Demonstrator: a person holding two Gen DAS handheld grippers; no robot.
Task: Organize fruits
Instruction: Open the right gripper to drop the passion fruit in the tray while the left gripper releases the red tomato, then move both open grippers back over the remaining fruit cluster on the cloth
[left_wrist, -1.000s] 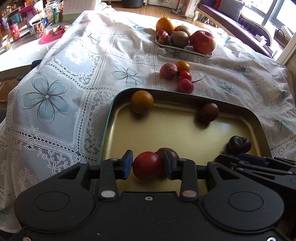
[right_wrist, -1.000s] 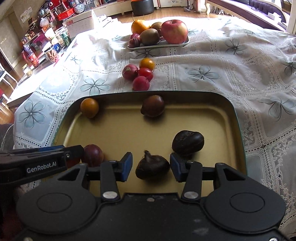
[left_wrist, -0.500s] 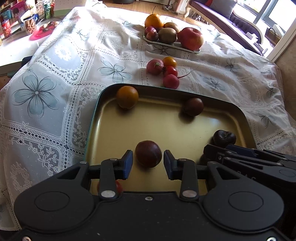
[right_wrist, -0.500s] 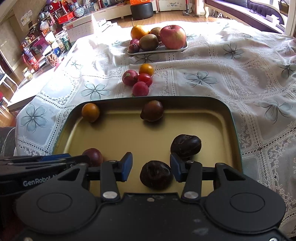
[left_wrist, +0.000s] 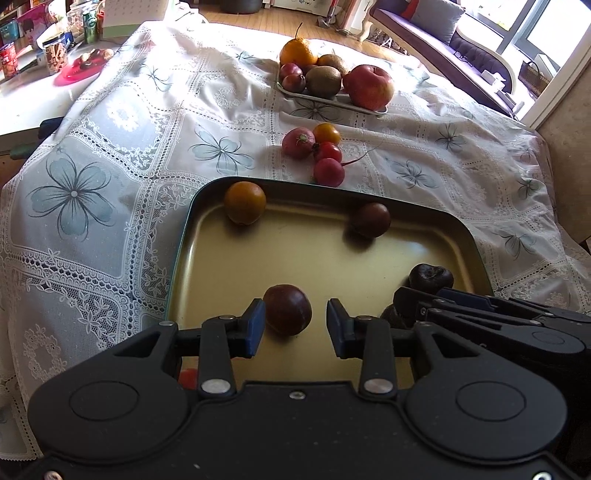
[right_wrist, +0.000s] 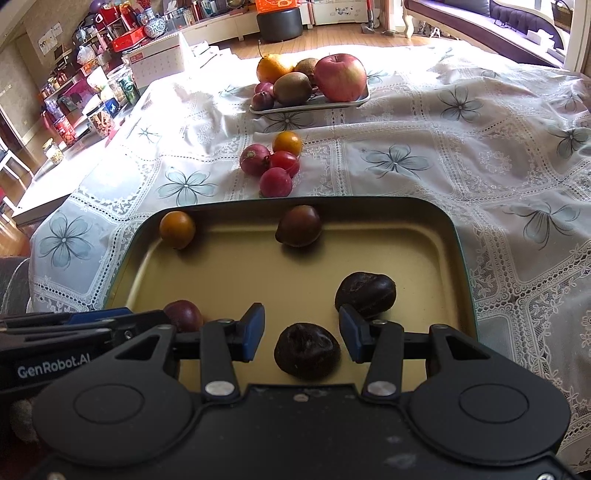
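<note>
A gold tray (left_wrist: 207, 236) (right_wrist: 458, 258) lies on the near part of the table. My left gripper (left_wrist: 295, 328) hangs open over it. A dark red fruit (left_wrist: 287, 309) (right_wrist: 183, 314) lies on the tray just past its fingertips, near the left one and apart from the right one. A red tomato (left_wrist: 188, 376) peeks out below the left finger. My right gripper (right_wrist: 302, 334) is open too, and a dark chestnut (right_wrist: 306, 350) lies loose on the tray between its fingers. A second chestnut (right_wrist: 365, 294) (left_wrist: 430, 276) rests further right.
An orange fruit (left_wrist: 245, 202) (right_wrist: 177, 229) and a brown fruit (left_wrist: 370, 219) (right_wrist: 298, 226) sit at the tray's far rim. Radishes and small tomatoes (left_wrist: 317, 151) (right_wrist: 273, 162) cluster on the lace cloth beyond. A white plate (left_wrist: 332, 101) (right_wrist: 310, 107) holds an apple, kiwis and an orange.
The red tomato has left my left gripper and now lies below its left finger. Both grippers have risen slightly above the tray. The chestnut lies lower between the right fingers.
</note>
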